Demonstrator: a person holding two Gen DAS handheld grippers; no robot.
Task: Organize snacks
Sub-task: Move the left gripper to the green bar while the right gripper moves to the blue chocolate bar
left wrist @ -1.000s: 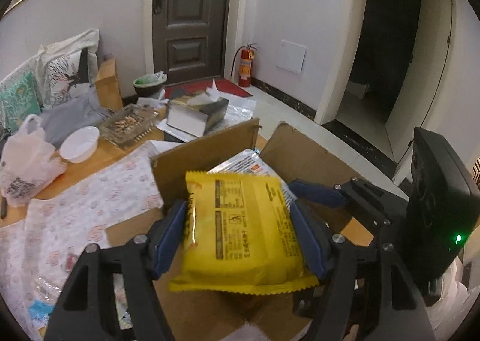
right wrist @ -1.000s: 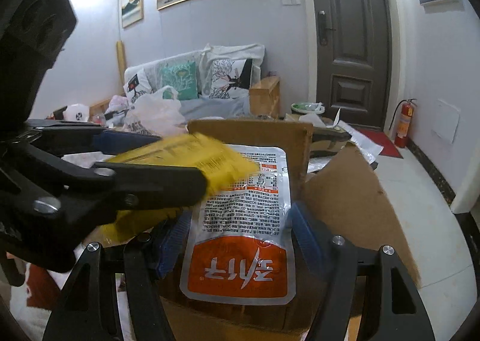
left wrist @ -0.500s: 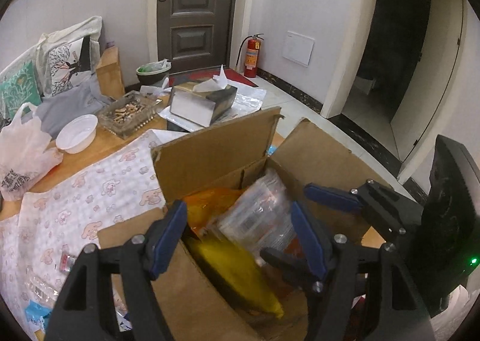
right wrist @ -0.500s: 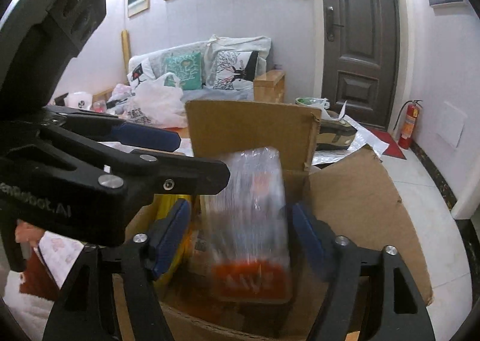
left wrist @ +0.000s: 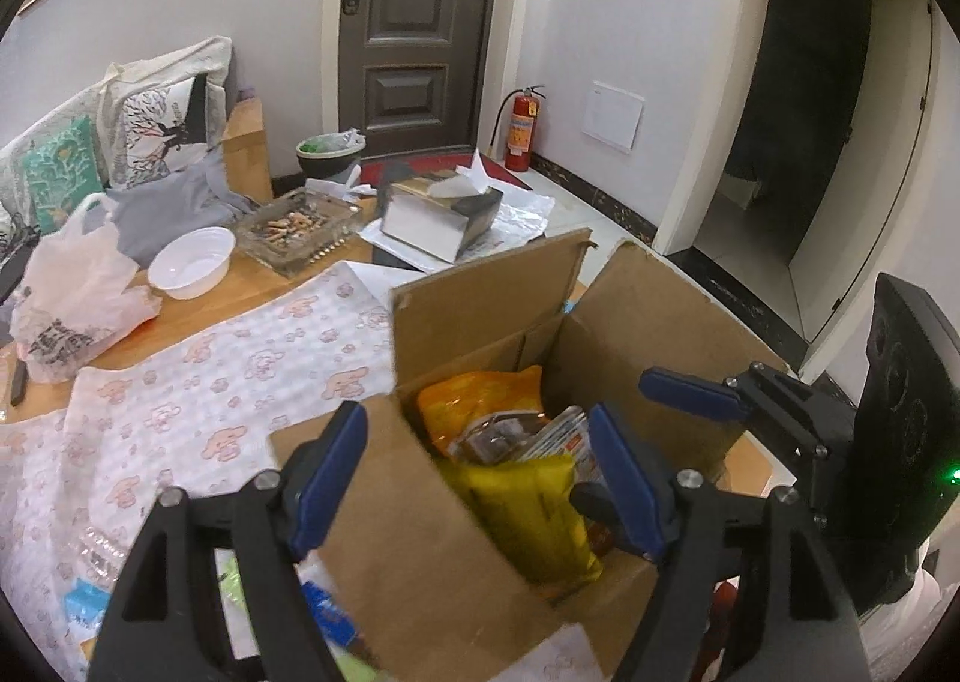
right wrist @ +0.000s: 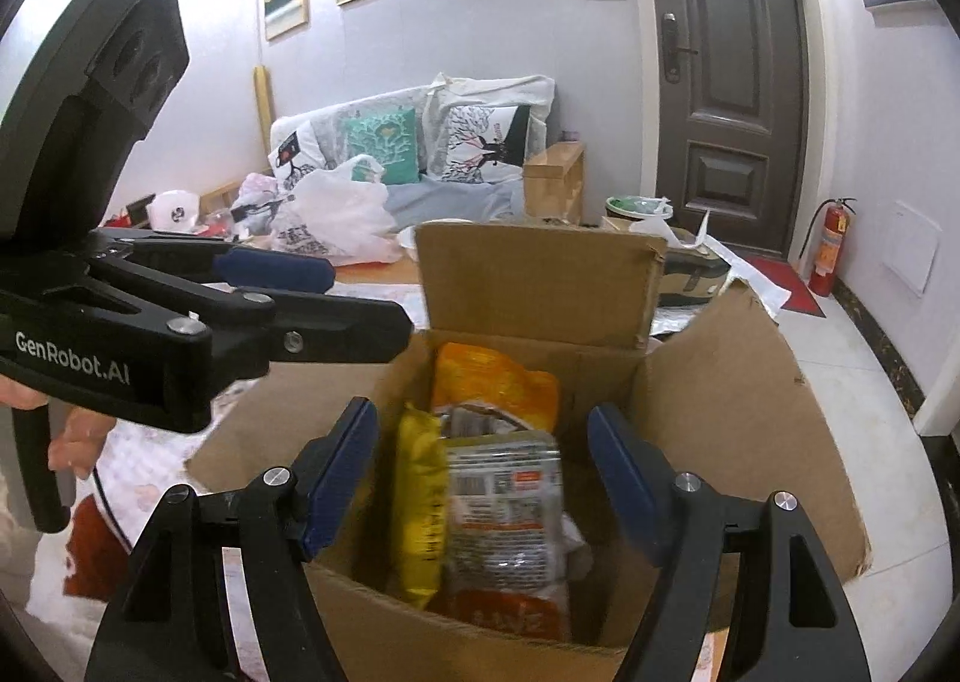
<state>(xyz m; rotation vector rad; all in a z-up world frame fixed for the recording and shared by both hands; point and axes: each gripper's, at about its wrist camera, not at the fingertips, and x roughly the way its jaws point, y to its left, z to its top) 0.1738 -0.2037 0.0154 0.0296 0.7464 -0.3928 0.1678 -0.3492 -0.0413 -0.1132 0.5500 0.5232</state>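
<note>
Snacks (right wrist: pixel 504 502) stand upright, crinkled, in cardboard box (right wrist: pixel 750 442); left claw (left wrist: pixel 480 478) and right claw (right wrist: pixel 483 478) both spread, empty.

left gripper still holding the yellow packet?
No. The left gripper is open and empty; the yellow packet stands in the box beside the other snacks.

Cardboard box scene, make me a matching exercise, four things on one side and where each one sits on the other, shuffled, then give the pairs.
Things:
1. yellow packet
2. white bowl
3. fire extinguisher
4. tissue box

Places:
A. on the floor by the door
B. upright inside the cardboard box
C. on the table beside a plastic bag
D. on the table behind the cardboard box

Pairs: 1-B, 2-C, 3-A, 4-D
</note>
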